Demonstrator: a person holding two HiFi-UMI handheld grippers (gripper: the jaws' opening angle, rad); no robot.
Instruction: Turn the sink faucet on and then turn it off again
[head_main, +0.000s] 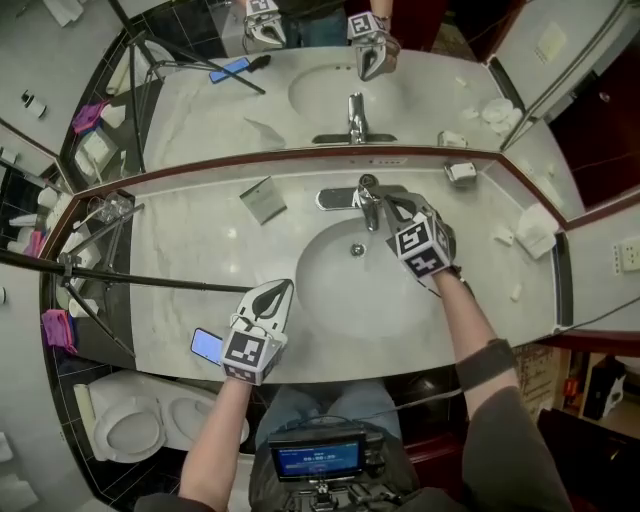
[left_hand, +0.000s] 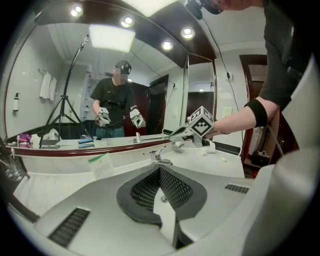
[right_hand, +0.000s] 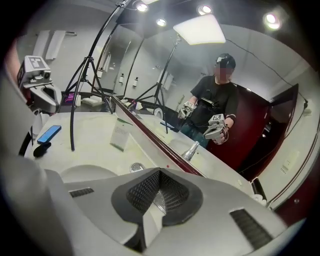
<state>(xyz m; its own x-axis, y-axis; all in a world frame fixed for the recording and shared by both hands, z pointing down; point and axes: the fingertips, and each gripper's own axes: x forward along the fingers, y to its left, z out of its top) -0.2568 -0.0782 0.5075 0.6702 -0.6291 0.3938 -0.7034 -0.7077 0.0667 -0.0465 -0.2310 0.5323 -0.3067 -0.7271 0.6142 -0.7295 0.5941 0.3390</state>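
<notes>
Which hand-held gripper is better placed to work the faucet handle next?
Probably the right. The right hand-held gripper reaches over the sink with its tips at the faucet. The left hand-held gripper sits back near the counter's front edge.

**Sink faucet** (head_main: 368, 203): a chrome single-lever tap, standing upright on an oblong chrome base plate (head_main: 335, 198). It sits at the back rim of the white oval basin (head_main: 330, 300), just before the mirror (head_main: 250, 110). Its short spout reaches forward over the basin. I cannot tell from my views whether water is running.
</notes>
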